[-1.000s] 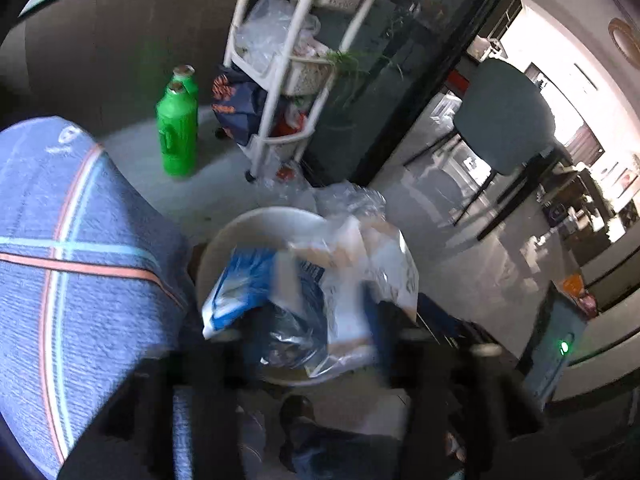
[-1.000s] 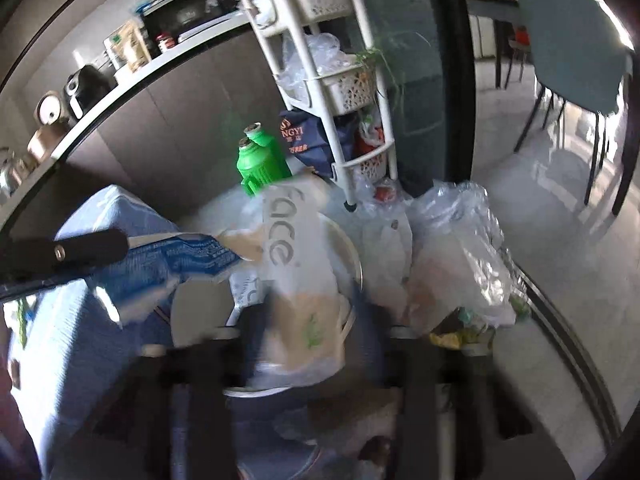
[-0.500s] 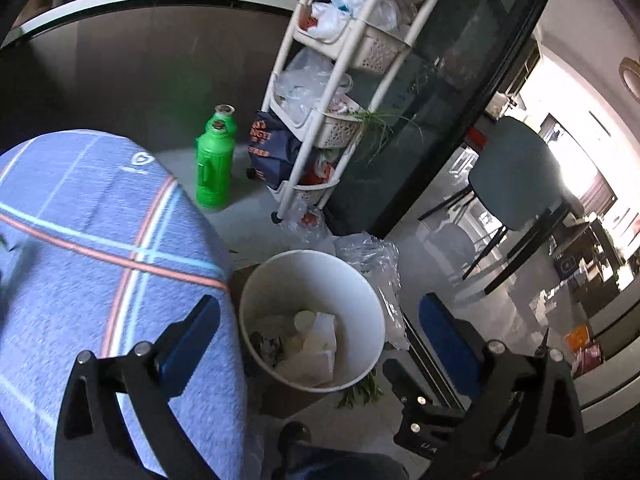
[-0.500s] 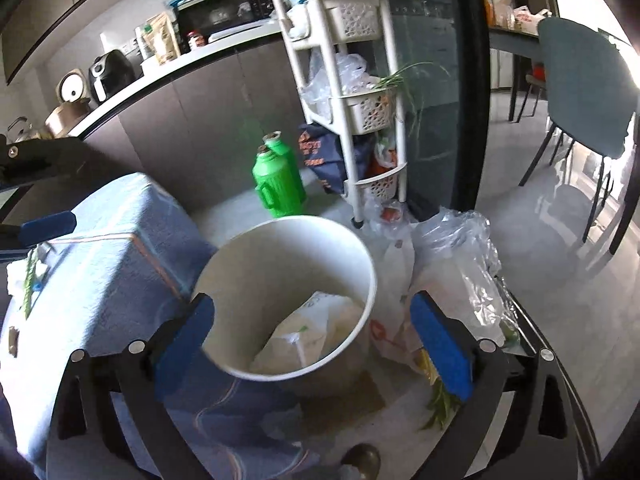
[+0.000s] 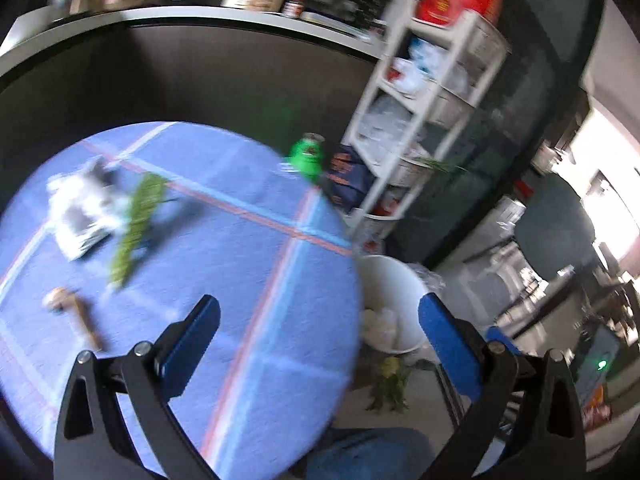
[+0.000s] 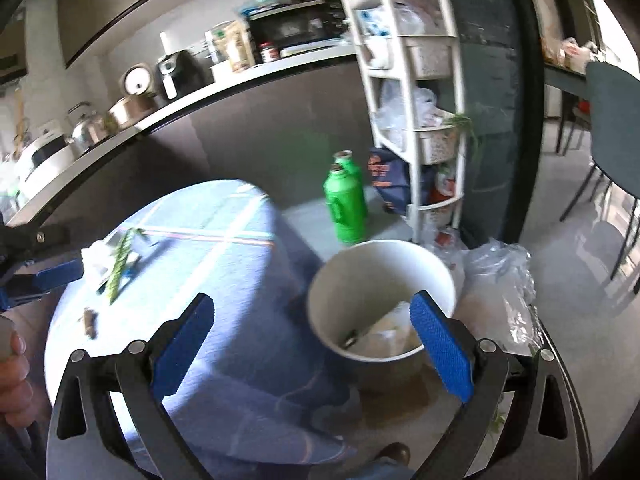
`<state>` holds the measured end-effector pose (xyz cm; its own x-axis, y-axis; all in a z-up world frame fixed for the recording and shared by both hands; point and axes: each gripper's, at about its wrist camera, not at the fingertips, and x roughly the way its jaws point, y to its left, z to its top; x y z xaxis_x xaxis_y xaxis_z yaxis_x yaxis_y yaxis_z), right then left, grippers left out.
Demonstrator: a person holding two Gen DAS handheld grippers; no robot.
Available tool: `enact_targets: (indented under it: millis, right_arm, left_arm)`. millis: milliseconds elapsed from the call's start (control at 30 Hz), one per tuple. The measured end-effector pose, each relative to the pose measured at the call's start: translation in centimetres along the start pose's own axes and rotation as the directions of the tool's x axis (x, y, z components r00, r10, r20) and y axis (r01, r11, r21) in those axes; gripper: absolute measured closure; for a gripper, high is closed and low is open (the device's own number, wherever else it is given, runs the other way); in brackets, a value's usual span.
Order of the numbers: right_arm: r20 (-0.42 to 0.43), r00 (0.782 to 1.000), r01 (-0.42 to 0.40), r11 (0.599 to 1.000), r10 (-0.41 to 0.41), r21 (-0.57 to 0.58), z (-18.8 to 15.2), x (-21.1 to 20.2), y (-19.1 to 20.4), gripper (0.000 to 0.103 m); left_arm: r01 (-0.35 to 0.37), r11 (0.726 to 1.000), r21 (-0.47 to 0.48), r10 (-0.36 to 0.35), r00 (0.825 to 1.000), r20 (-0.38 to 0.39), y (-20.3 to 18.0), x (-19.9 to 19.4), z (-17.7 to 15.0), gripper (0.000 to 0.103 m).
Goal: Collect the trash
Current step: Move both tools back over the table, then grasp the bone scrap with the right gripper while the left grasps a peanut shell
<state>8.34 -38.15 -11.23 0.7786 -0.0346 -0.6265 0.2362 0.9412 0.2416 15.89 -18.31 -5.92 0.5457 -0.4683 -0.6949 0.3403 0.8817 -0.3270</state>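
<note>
A white bin (image 6: 380, 264) stands on the floor beside the round table with its blue cloth (image 5: 224, 248); bags and wrappers lie inside it. My right gripper (image 6: 310, 336) hangs open and empty above the gap between bin and table. My left gripper (image 5: 318, 328) is open and empty over the table's right edge, the bin (image 5: 394, 280) just beyond it. On the cloth lie a white crumpled wrapper (image 5: 82, 210), a green leafy stalk (image 5: 136, 224) and a small brown piece (image 5: 78, 316). The same stalk (image 6: 120, 264) and brown piece (image 6: 91, 322) show in the right wrist view.
A green bottle (image 6: 346, 204) and a white shelf trolley (image 6: 420, 92) stand behind the bin. Clear plastic bags (image 6: 500, 280) lie on the floor to its right, and green scraps (image 5: 390, 384) lie at its foot. A person's hand (image 6: 14, 384) holds the left gripper's handle.
Both grippers let go of the wrappers and bags, which now lie in the bin. Both then rose and swung left toward the table, where the remaining litter came into view.
</note>
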Motion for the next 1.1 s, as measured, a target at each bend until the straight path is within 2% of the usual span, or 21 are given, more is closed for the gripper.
enact_targets:
  millis: [200, 333, 400, 467, 533, 633, 767, 933, 1100]
  right_arm:
    - [-0.059, 0.990, -0.129, 0.990, 0.126, -0.051, -0.8, -0.2, 5.3, 0.009]
    - [-0.112, 0.971, -0.222, 0.969, 0.210, -0.109, -1.5, 0.2, 9.6, 0.009]
    - [-0.160, 0.953, -0.281, 0.950, 0.259, -0.137, -1.9, 0.7, 12.0, 0.009]
    - [-0.211, 0.933, -0.326, 0.931, 0.290, -0.165, -2.4, 1.4, 14.2, 0.016]
    - [-0.259, 0.916, -0.357, 0.915, 0.305, -0.186, -2.8, 2.3, 16.1, 0.032]
    - [-0.326, 0.890, -0.400, 0.888, 0.318, -0.227, -3.3, 3.9, 19.3, 0.046]
    - [-0.386, 0.861, -0.453, 0.845, 0.332, -0.283, -3.7, 6.1, 23.2, 0.058]
    - [-0.424, 0.851, -0.465, 0.821, 0.310, -0.331, -3.9, 9.3, 26.7, 0.071]
    - [-0.438, 0.847, -0.472, 0.804, 0.301, -0.361, -4.2, 12.0, 29.2, 0.075]
  left_arm:
    - [-0.096, 0.992, -0.087, 0.096, 0.995, -0.003, 7.0, -4.4, -2.2, 0.004]
    - [-0.132, 0.983, -0.125, 0.132, 0.991, -0.008, 11.6, -6.9, -3.6, 0.004]
    - [-0.144, 0.979, -0.145, 0.144, 0.989, -0.008, 13.5, -7.8, -4.1, 0.004]
    - [-0.155, 0.976, -0.152, 0.156, 0.988, -0.007, 15.2, -8.4, -4.6, 0.004]
    - [-0.167, 0.974, -0.152, 0.168, 0.986, -0.006, 16.7, -8.9, -5.1, 0.004]
    - [-0.159, 0.976, -0.149, 0.161, 0.987, 0.001, 18.4, -9.1, -5.5, 0.004]
    - [-0.136, 0.977, -0.163, 0.140, 0.990, 0.011, 20.4, -9.2, -5.8, 0.004]
    - [-0.108, 0.981, -0.163, 0.112, 0.994, 0.019, 22.9, -9.0, -5.4, 0.004]
    - [-0.085, 0.985, -0.147, 0.089, 0.996, 0.019, 24.6, -8.3, -4.8, 0.005]
